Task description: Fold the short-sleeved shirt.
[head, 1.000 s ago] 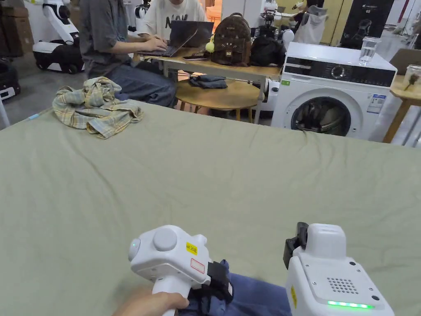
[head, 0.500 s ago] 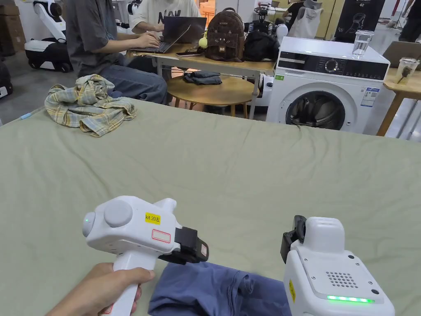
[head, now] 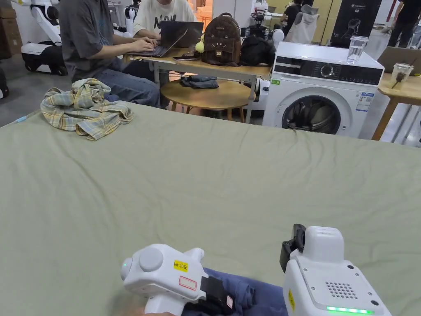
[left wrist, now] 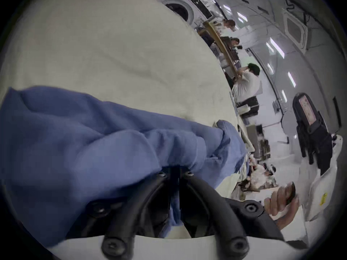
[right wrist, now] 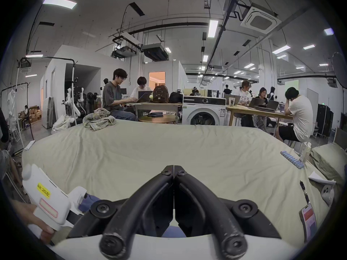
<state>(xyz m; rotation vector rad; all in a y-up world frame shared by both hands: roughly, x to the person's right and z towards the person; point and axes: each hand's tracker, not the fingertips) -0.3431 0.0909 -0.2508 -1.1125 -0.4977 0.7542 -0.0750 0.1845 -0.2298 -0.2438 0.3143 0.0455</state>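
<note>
The blue short-sleeved shirt [head: 250, 294] lies bunched at the near edge of the green bed sheet [head: 205, 185]. My left gripper [head: 220, 297] sits on its left part. In the left gripper view its jaws [left wrist: 174, 172] are closed with a fold of the blue shirt [left wrist: 84, 142] pinched between them. My right gripper [head: 292, 247] hovers just right of the shirt, pointing away over the bed. In the right gripper view its jaws [right wrist: 174, 169] meet tip to tip with nothing between them, and the left gripper [right wrist: 80, 202] shows at lower left on the blue shirt [right wrist: 89, 201].
A crumpled plaid shirt [head: 84, 109] lies at the bed's far left corner. Beyond the far edge stand a washing machine [head: 325, 94], a round wooden table [head: 205, 92] and people at desks. A phone [right wrist: 308, 221] and a row of blue clips [right wrist: 292, 160] lie on the bed's right side.
Half a second ago the left gripper was out to the left above the shirt's edge. It has come back right and down onto the shirt. The right gripper has barely moved.
</note>
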